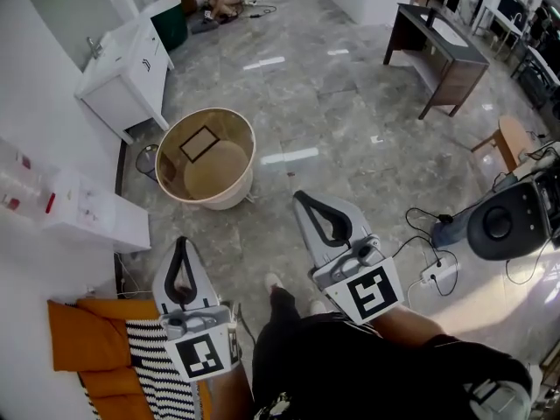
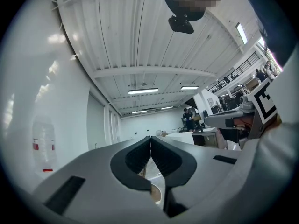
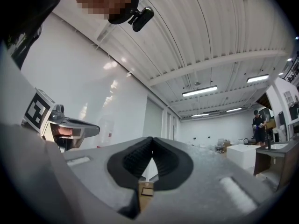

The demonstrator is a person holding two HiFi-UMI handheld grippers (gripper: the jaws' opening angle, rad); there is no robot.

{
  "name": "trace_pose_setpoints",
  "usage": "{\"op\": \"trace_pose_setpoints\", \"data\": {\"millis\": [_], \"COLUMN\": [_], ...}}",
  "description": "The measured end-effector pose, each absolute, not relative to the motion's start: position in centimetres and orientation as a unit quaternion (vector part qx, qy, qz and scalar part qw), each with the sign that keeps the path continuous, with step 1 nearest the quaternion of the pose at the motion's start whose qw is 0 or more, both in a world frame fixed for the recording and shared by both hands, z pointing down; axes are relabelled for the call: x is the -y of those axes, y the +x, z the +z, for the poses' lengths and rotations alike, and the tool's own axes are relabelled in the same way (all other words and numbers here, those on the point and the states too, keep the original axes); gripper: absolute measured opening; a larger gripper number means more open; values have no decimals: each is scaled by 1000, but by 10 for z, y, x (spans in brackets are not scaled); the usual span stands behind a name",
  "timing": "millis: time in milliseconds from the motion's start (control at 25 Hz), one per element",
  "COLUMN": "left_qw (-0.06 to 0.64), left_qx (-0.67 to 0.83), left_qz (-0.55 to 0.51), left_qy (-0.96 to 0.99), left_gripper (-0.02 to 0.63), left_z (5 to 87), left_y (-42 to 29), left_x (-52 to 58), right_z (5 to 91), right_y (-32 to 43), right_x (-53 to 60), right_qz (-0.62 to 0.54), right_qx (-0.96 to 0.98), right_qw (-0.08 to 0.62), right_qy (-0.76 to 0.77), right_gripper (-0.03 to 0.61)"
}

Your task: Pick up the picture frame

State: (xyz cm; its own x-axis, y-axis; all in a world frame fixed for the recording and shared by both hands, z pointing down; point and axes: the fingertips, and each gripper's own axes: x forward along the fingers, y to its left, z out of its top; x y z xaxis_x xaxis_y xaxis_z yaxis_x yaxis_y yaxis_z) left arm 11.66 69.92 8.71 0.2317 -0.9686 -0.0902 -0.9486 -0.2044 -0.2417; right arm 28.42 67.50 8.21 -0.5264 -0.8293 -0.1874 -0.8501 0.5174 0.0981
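Note:
The picture frame [image 1: 199,143], a small black-edged rectangle, leans inside a round beige tub [image 1: 236,191] on the marble floor ahead of me. In the head view my left gripper [image 1: 181,241] is low at the left, well short of the tub, with its jaws shut on nothing. My right gripper [image 1: 300,196] reaches further forward, its tip to the right of the tub, also shut and empty. In the left gripper view the left gripper [image 2: 150,139] has its dark pads pressed together. The right gripper [image 3: 152,140] shows the same, with a tan patch of the tub [image 3: 145,190] below the pads.
A white sink cabinet [image 1: 131,64] stands left of the tub and a white box [image 1: 92,213] juts from the wall. An orange cushion with striped cloth [image 1: 96,339] lies at bottom left. A dark table [image 1: 442,55], a wooden stool [image 1: 512,138] and a black device with cables [image 1: 507,221] are at right.

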Motion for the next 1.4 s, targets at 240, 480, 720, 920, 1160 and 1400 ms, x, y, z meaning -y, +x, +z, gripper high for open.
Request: {"op": "trace_pose_setpoints", "data": {"millis": [240, 480, 720, 920, 1160, 1400], "left_qw": [122, 91, 102, 127, 113, 118], "left_qx": [-616, -608, -592, -575, -547, -536], "left_qz": [-41, -41, -23, -15, -18, -23], "left_qy": [-777, -788, -799, -808, -829, -836], "left_gripper": [15, 15, 15, 15, 15, 15], "left_z": [91, 92, 86, 90, 104, 109], "left_y": [92, 56, 27, 5, 16, 35], "left_x": [-655, -601, -564, -533, -508, -480], "right_z": [88, 86, 82, 87, 100, 104], "right_y": [256, 215, 187, 169, 174, 194], "right_x": [-627, -578, -544, -528, -510, -483], "right_qz": [86, 82, 94, 95, 88, 86], "right_qx": [-865, -860, -850, -842, -826, -820], "right_qw": [44, 35, 28, 33, 21, 20], "right_qy": [-493, -503, -518, -530, -557, -565], "right_gripper": [-3, -3, -3, -3, -3, -3]}}
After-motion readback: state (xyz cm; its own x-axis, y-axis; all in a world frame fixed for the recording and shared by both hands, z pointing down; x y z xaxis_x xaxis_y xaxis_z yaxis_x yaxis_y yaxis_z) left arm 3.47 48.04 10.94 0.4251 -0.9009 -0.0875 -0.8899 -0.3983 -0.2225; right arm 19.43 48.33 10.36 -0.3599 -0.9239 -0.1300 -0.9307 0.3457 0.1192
